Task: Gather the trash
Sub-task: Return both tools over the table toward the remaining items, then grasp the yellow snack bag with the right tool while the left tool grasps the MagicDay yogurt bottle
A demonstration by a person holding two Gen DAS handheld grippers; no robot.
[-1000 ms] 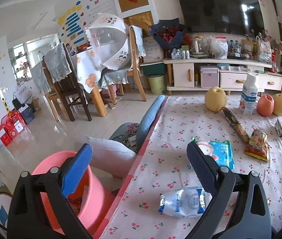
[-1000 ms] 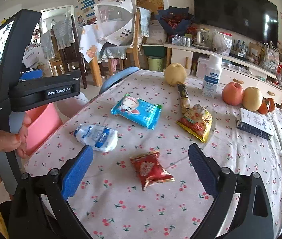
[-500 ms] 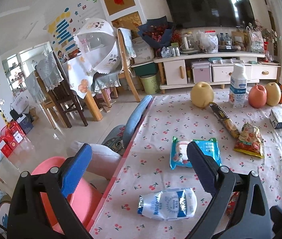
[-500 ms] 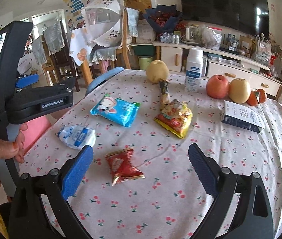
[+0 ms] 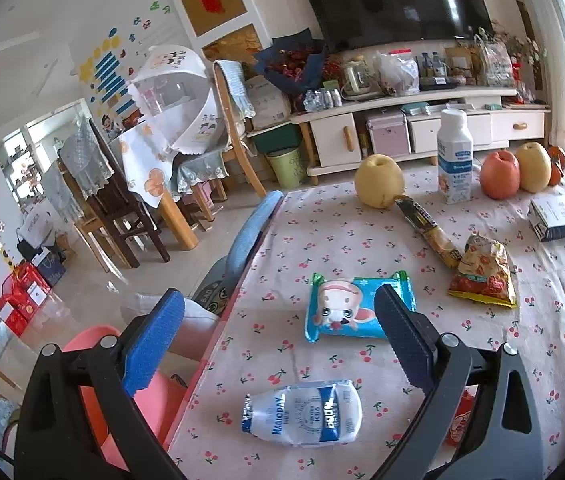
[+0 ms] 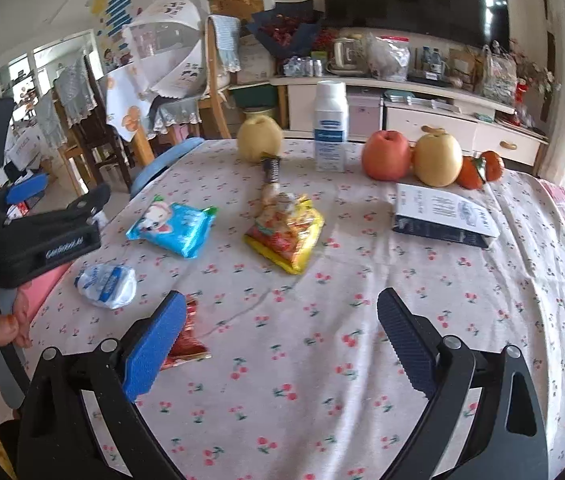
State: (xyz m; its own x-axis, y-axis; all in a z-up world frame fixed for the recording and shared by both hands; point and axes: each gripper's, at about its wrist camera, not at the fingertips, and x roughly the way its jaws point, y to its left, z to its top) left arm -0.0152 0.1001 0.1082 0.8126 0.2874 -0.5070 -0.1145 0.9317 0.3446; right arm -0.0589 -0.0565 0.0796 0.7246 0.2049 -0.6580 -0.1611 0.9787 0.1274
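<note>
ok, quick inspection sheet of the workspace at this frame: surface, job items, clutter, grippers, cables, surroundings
Surface: table under a cherry-print cloth.
Job's things: white-blue pouch, blue cartoon packet, yellow snack bag, red wrapper, long wrapper; pink bin beside the table.
Clutter: pear, white bottle, apple, second pear, dark pouch.
Grippers: left gripper open above the white-blue pouch; right gripper open, empty.
Cables: nothing seen.
Surroundings: TV, cabinet, chairs.
</note>
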